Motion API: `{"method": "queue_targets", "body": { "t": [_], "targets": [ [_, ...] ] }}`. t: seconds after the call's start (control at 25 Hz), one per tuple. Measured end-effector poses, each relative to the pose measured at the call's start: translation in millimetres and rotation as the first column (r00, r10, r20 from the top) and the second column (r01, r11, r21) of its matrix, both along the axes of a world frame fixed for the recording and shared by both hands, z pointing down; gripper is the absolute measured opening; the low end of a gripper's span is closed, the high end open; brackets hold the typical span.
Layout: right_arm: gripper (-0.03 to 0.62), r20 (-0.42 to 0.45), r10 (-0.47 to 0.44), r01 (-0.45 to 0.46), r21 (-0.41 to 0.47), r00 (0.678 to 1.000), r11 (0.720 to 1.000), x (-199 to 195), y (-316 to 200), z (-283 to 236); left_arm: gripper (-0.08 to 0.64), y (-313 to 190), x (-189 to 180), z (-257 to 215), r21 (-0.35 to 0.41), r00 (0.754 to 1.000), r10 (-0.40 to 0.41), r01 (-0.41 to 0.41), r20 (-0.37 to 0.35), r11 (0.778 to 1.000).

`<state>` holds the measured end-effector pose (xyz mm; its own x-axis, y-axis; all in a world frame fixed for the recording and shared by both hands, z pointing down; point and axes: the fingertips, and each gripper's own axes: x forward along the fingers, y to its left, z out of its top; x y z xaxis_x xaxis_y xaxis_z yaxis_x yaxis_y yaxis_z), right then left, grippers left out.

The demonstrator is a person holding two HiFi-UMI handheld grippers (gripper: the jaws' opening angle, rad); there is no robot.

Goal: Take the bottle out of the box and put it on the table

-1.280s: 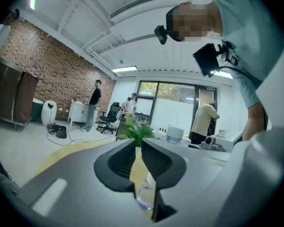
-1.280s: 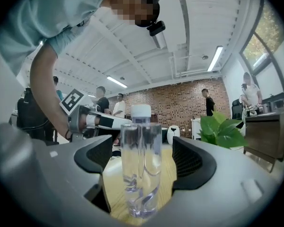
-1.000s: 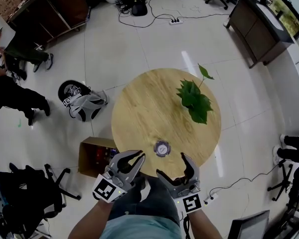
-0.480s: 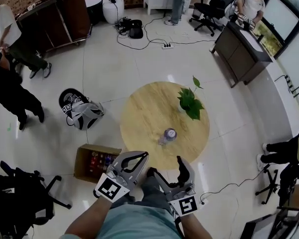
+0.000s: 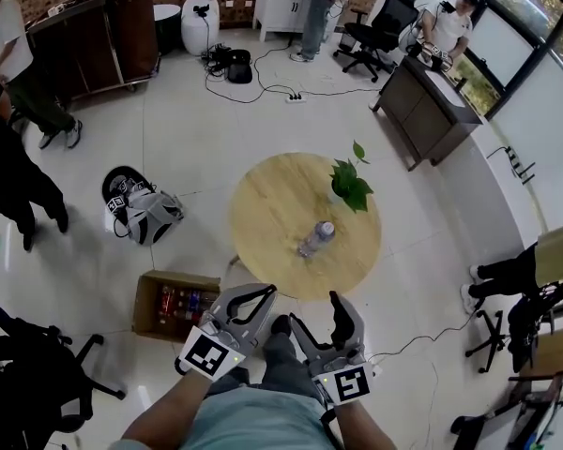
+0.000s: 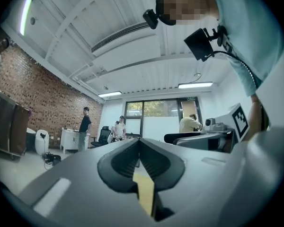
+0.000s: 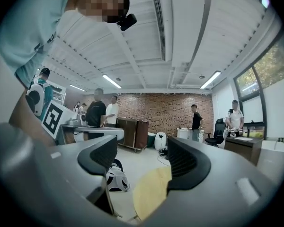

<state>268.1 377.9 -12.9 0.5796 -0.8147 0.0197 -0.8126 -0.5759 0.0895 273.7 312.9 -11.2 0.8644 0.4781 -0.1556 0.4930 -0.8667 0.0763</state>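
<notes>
Here, wide pale floor rings the round table, leaving room on every side. The open box sits on the floor just off the table's near-left edge. The left gripper is closed and empty; on the right gripper the jaws stand apart, having just been closing, nothing between them. The bottle is on the table, inside its near rim.

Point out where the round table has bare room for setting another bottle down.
The table is bare over its whole left half, from the bottle to the rim nearest the box. A narrower strip lies free along the near rim. The far right is crowded by the plant, with the bottle nearer the middle.
</notes>
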Motion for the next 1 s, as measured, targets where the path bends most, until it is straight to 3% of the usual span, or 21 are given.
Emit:
{"method": "queue_targets", "body": {
  "t": [0.2, 0.48, 0.6, 0.76, 0.88, 1.0],
  "targets": [
    [0.324, -0.007, 0.014, -0.013, 0.018, 1.0, 1.0, -19, 10, -9, 0.011, 11, -25, -11, 0.014, 1.0, 0.005, -0.004, -0.017, 1.0],
    [0.29, -0.025, -0.027, 0.029, 0.089, 0.999, 0.996, -50, 53, -27, 0.011, 62, -53, -10, 0.0, 0.999, -0.021, 0.021, 0.03, 1.0],
    [0.287, -0.009, -0.066, 0.066, 0.083, 0.998, 0.994, -69, 75, -26, 0.011, 86, -72, -4, -0.016, 0.997, -0.051, 0.052, 0.064, 0.999],
    [0.283, 0.026, -0.143, 0.139, 0.105, 0.989, 0.985, -87, 92, -21, 0.011, 97, -94, 7, 0.029, 0.985, -0.136, 0.133, 0.109, 0.991],
    [0.271, 0.04, -0.146, 0.141, 0.099, 0.989, 0.985, -100, 100, -16, 0.011, 100, -115, 6, 0.059, 0.98, -0.16, 0.154, 0.117, 0.986],
    [0.267, 0.016, -0.129, 0.127, 0.076, 0.992, 0.989, -113, 96, -18, 0.011, 89, -133, 3, 0.04, 0.978, -0.179, 0.176, 0.103, 0.984]
  ]
}}
